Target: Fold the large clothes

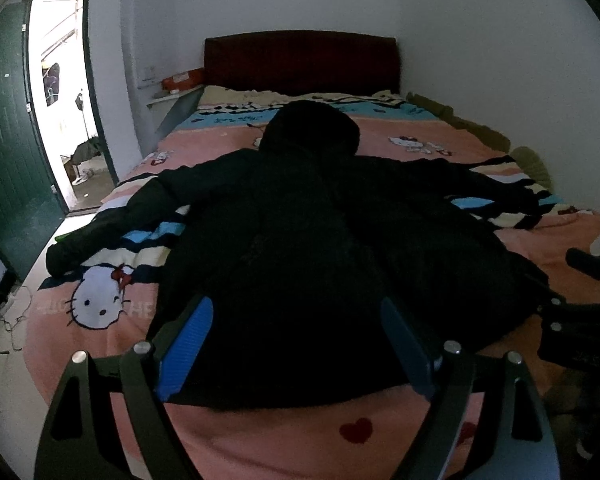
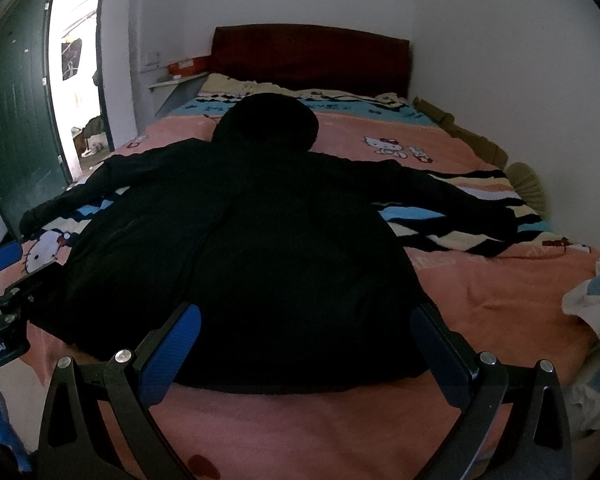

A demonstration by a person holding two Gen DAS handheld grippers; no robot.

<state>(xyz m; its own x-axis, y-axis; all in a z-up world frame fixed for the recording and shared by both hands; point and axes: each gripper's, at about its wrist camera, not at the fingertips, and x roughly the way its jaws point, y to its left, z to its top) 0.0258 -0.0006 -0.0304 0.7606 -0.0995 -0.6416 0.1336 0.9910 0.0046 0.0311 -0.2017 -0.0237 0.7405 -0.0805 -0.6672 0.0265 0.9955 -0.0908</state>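
My left gripper (image 1: 296,344): jaws spread wide and empty, poised over the near hem of the coat, toward its left half.
My right gripper (image 2: 308,344): also spread wide, nothing between the pads, over the same hem but toward its right corner.
Hem (image 2: 300,384): the closest edge to me, a thick rolled line lying on the pink bedspread (image 2: 500,300); I judge the two bottom corners the best places to take hold, one gripper each.
Black hooded coat (image 1: 300,240): lies flat on the bed, hem toward me, hood away, body centred on the bedspread.
How it will handle: it looks padded and bulky, so I expect it soft but heavy for cloth, springy at a crease and inclined to slide on the smooth cover. A deep bite through the full thickness should hold better than a pinch of the outer layer.
Sleeves: left sleeve (image 1: 100,224) reaches out to the bed's left edge, right sleeve (image 2: 460,200) stretches toward the wall side; both are spread well apart from the body and need bringing inward.
Hood (image 2: 268,124): rounded, farthest from me, pointing at the dark red headboard (image 2: 312,56).
Progress: judged as the very start, no fold made yet.
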